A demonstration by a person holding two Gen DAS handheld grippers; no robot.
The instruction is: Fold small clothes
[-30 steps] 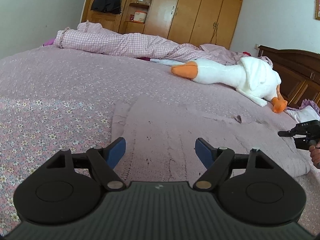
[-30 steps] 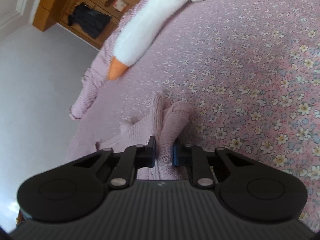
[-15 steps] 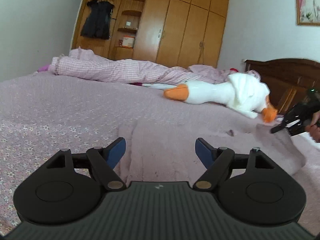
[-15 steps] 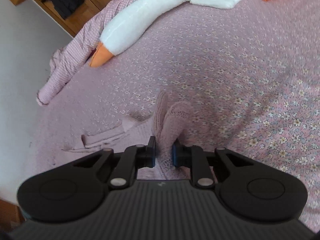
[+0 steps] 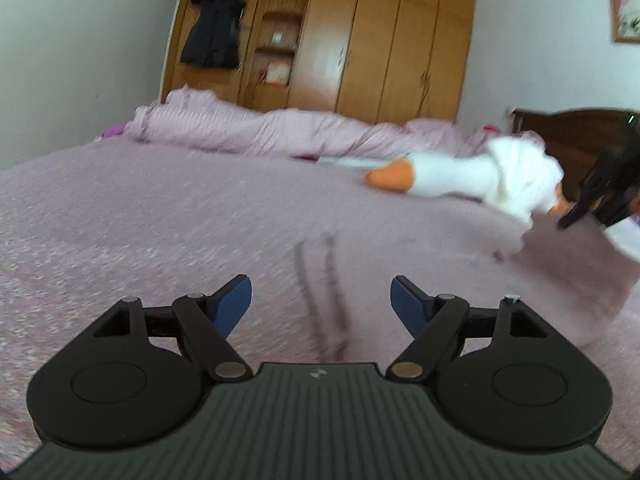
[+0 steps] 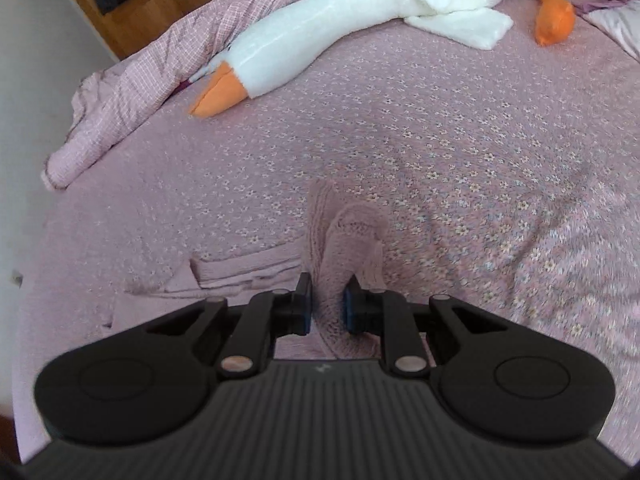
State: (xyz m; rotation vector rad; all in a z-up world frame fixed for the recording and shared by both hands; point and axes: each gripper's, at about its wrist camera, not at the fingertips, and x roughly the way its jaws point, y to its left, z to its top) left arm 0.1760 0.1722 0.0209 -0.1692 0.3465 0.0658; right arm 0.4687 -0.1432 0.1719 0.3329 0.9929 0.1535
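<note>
Right gripper (image 6: 327, 307): pinched tight on a bunched fold of the pink knit garment (image 6: 347, 240), lifted clear of the bed.
Left gripper (image 5: 321, 304): fingers spread wide, nothing between them, held low over the bedspread (image 5: 160, 216).
Garment: one end raised in the right-hand grip, the rest trailing flat on the bed toward the left; seen from the left wrist as a lifted pink sheet at the right edge under the black gripper there.
Surface: wide bed under a pink bedspread printed with small white flowers, mostly smooth, slightly rumpled near the garment.
On the bed, farther off: long white plush goose (image 6: 344, 36) with orange beak and feet, stretched across; pink checked quilt (image 6: 160, 52) bunched beside it along the far edge.
Room: wooden wardrobe (image 5: 384, 40) across the far wall, dark clothing (image 5: 212, 32) hung on its left end, open shelves beside that; dark wooden headboard (image 5: 568, 136) at right; pale walls; framed picture (image 5: 626, 0) high at right.
Sharpness: left-wrist view smeared, fine detail lost.
</note>
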